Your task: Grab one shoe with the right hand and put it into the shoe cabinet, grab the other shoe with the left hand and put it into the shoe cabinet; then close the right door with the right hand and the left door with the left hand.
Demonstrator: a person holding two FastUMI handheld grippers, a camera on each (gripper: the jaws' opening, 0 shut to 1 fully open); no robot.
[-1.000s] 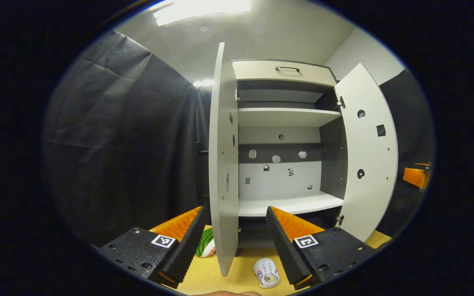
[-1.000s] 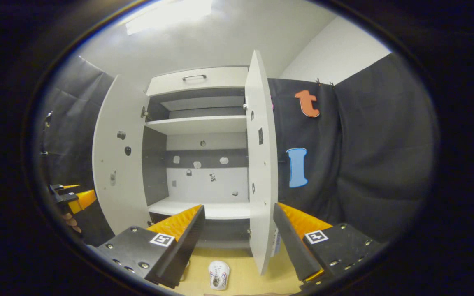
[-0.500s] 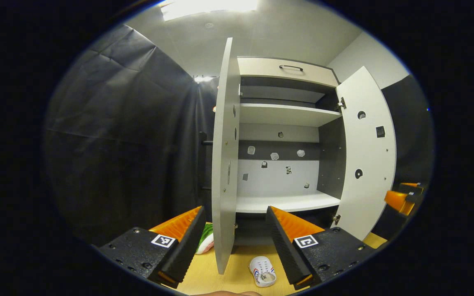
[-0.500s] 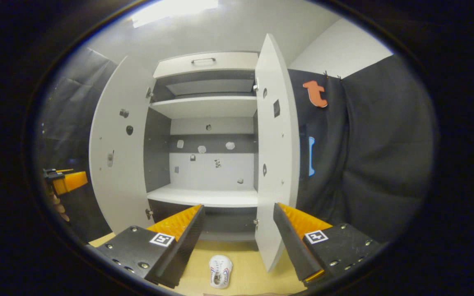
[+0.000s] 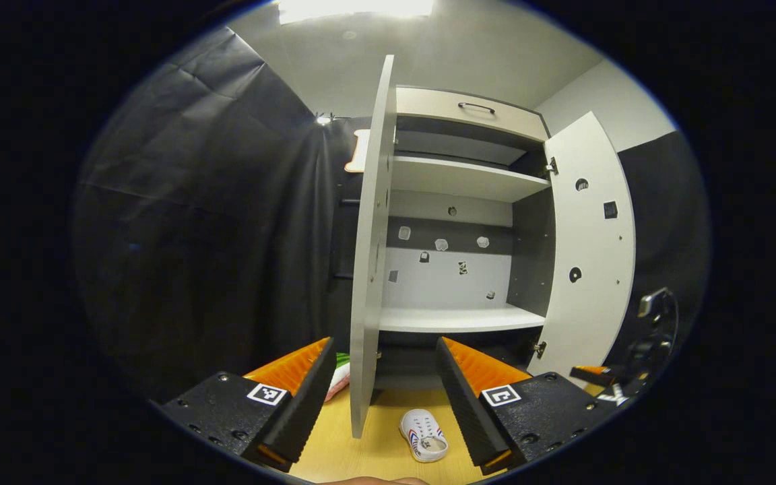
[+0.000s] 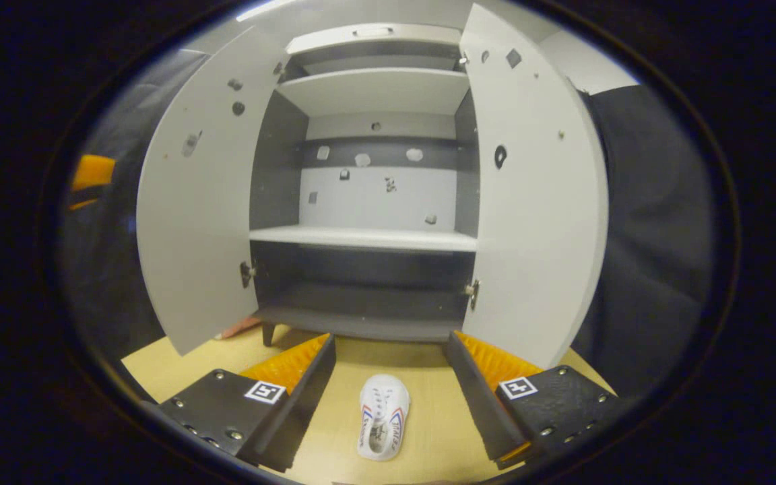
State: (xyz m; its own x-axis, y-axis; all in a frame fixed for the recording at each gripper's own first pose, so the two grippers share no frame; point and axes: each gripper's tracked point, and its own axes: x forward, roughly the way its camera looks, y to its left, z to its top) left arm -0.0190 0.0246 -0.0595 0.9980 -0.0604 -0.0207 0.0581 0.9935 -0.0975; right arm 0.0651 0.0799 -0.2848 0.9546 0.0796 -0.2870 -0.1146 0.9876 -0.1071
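A small white shoe (image 6: 382,417) with red and blue stripes lies on the wooden floor in front of the shoe cabinet (image 6: 368,237). In the right gripper view it lies low between my fingers, toe toward the cabinet. My right gripper (image 6: 388,345) is open above it, apart from it. In the left gripper view the same white shoe (image 5: 423,436) lies between my left gripper's fingers. My left gripper (image 5: 382,353) is open and holds nothing. A green, white and pink item (image 5: 339,376), perhaps the other shoe, peeks out behind the left door (image 5: 368,269).
Both cabinet doors stand open: left door (image 6: 192,222), right door (image 6: 536,215). The white shelf (image 5: 455,320) and the dark bottom compartment (image 6: 361,296) hold nothing. The right gripper (image 5: 620,377) shows far right in the left gripper view. Black cloth hangs on both sides.
The right gripper has tipped down and come closer to the cabinet, so the white shoe now lies between its fingers. The left gripper has shifted slightly. Both stayed open.
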